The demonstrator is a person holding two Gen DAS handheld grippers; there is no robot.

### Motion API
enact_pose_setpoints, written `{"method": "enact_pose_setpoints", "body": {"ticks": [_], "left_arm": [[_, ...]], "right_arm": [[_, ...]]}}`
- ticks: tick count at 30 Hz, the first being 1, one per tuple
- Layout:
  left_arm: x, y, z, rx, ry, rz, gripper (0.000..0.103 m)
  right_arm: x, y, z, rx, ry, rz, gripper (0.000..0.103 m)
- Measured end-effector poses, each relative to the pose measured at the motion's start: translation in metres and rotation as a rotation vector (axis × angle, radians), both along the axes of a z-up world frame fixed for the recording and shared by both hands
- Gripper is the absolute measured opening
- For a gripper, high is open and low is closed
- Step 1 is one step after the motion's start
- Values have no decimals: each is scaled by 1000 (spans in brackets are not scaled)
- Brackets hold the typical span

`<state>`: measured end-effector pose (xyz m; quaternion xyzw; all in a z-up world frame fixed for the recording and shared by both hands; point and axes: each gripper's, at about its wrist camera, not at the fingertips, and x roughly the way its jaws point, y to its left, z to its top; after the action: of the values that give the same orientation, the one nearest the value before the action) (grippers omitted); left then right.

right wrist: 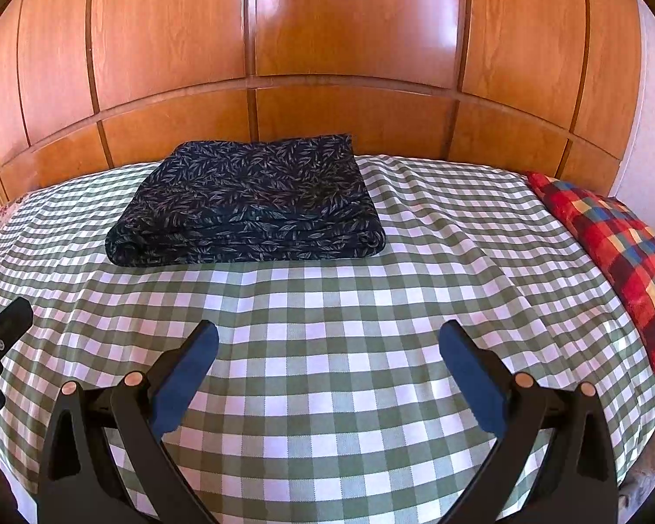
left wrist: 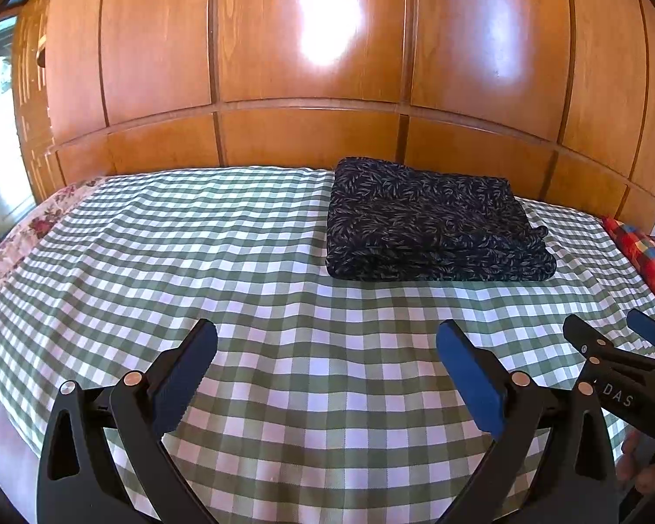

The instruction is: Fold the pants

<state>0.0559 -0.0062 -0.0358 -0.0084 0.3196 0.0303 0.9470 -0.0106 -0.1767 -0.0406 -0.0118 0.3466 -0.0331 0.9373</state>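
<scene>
The dark navy pants with a pale leaf print lie folded in a neat rectangle on the far side of the bed; they also show in the right wrist view. My left gripper is open and empty, held above the checked sheet well short of the pants. My right gripper is open and empty too, on the near side of the pants. The right gripper shows at the right edge of the left wrist view.
The bed has a green-and-white checked sheet, also in the right wrist view. A red plaid pillow lies at the right edge. A wooden wardrobe stands right behind the bed. A floral cover shows at the left.
</scene>
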Motion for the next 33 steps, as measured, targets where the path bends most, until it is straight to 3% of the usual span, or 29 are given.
{"method": "enact_pose_setpoints", "body": {"ticks": [33], "left_arm": [[-8, -1, 12, 9, -22, 3, 99]], "right_arm": [[0, 4, -1, 3, -1, 3, 101]]}}
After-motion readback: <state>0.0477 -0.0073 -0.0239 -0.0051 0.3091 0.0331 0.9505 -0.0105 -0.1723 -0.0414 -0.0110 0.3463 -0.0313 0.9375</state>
